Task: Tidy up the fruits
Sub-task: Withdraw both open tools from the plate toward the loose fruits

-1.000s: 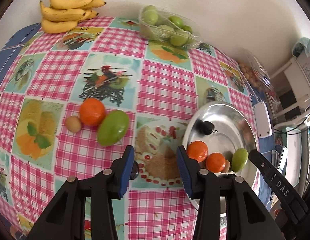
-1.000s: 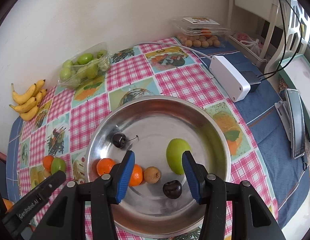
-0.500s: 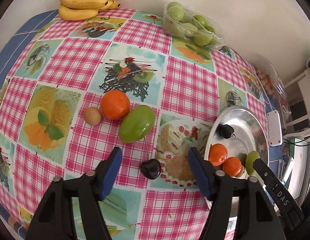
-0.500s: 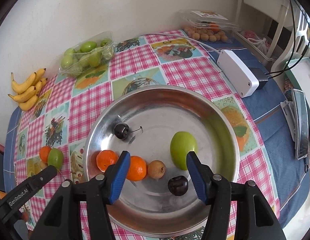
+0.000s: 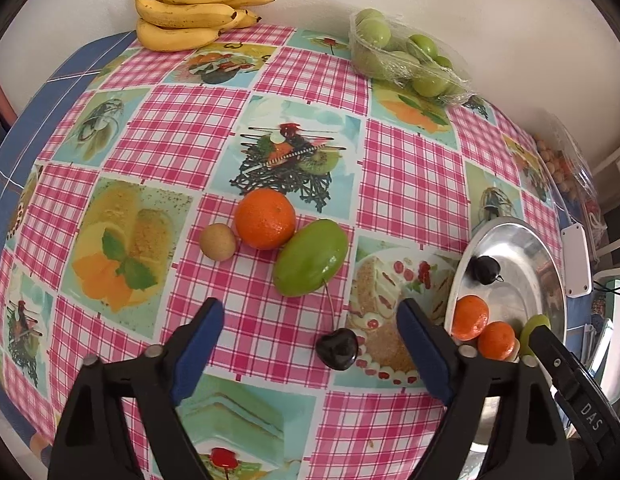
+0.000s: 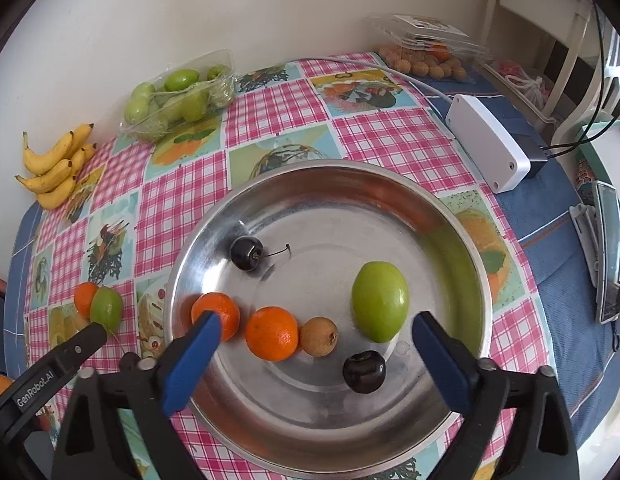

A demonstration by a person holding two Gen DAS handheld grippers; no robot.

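Left wrist view. My left gripper point(image 5: 310, 344) stands wide over the checked tablecloth point(image 5: 409, 184), its jaws having just been opening; a dark cherry point(image 5: 337, 348) lies loose between them, touched by neither pad. I judge that a cherry has just been set down here, so that the fruits are being shared into two groups. Just beyond the cherry lie a green fruit point(image 5: 311, 263), a tangerine point(image 5: 265, 218) touching it, and a small brown fruit point(image 5: 217, 241) beside the tangerine. The metal dish point(image 5: 549, 280) lies to the cherry's right. Far beyond the cherry, bananas point(image 5: 190, 12) rest at the wall.

Right wrist view. My right gripper point(image 6: 315, 344) hangs over the metal dish point(image 6: 329, 172), jaws likewise just opened wide and holding nothing. Inside the dish lie two tangerines point(image 6: 272, 334), a small brown fruit point(image 6: 318, 337), a green fruit point(image 6: 379, 301) and two cherries, one near point(image 6: 363, 372) and one stemmed point(image 6: 246, 253). Beyond the dish, a clear punnet point(image 6: 178, 96) holds green fruits; a lidded box point(image 6: 425, 40) holds small brown ones.

The next move, I judge, calls for lifting clear, then choosing the next fruit and closing gently on it.
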